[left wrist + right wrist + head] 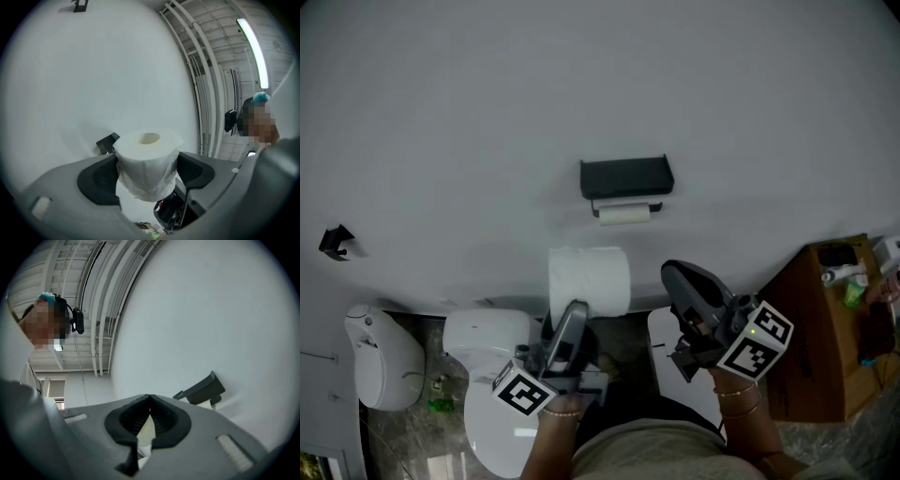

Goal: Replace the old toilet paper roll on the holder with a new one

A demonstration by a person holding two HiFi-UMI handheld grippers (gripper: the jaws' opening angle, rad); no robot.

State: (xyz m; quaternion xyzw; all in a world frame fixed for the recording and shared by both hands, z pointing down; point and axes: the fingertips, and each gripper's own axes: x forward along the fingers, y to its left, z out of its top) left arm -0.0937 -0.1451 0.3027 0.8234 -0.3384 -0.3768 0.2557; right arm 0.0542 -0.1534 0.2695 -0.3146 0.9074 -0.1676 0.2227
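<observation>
Nearest the person, the left gripper (574,319) was clamped on the new toilet paper roll (589,279), one pad on each side of its wrapped body, with the core hole facing up in the left gripper view. Beside it, the right gripper (150,404) had its jaws pressed together with nothing held between them. Farther off, on the wall (487,122), the dark holder (626,176) carried the old roll (624,215), a thin pale tube just under its cover, so the swap looked barely begun.

The step in hand was probably to free the old roll with the right gripper. That gripper would first need to open, then come in level with the tube and take it across its width. The left one should meanwhile hold the new roll clear of the holder without squeezing it out of shape.

How the tube was fixed under the cover could not be made out. The right gripper view showed only the holder's edge past the jaws, and the pale patch behind the pads' gap was unclear.
</observation>
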